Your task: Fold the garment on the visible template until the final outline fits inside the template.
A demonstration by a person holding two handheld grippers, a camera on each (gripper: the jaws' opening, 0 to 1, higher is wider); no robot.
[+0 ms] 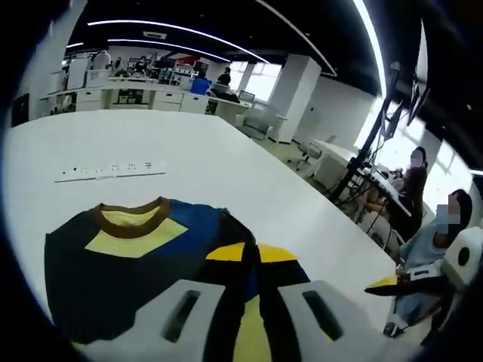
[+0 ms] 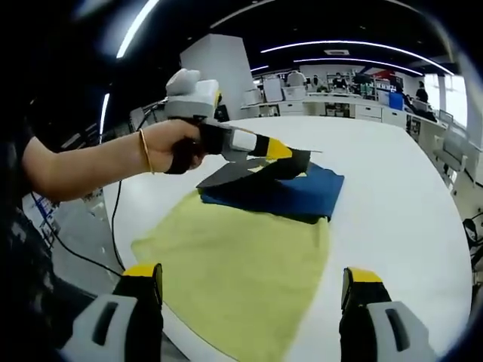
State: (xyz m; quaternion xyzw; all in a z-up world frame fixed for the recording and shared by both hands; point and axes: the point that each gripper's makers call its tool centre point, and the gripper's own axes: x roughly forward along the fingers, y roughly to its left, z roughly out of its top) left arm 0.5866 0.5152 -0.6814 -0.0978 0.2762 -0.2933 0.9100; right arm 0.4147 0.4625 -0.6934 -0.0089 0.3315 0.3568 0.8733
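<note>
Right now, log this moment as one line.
left gripper: shut on T-shirt | right gripper: open | yellow template: under T-shirt

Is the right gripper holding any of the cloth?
No, the right gripper stands open above the yellow cloth, its two jaws wide apart with nothing between them.

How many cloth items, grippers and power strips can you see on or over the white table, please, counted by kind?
Cloth items: 2, the dark navy, blue and yellow T-shirt and the yellow-green fabric template.
Grippers: 2, the left gripper closed on the shirt, the right gripper open.
Power strips: 1, the long white power strip.
Total: 5.
</note>
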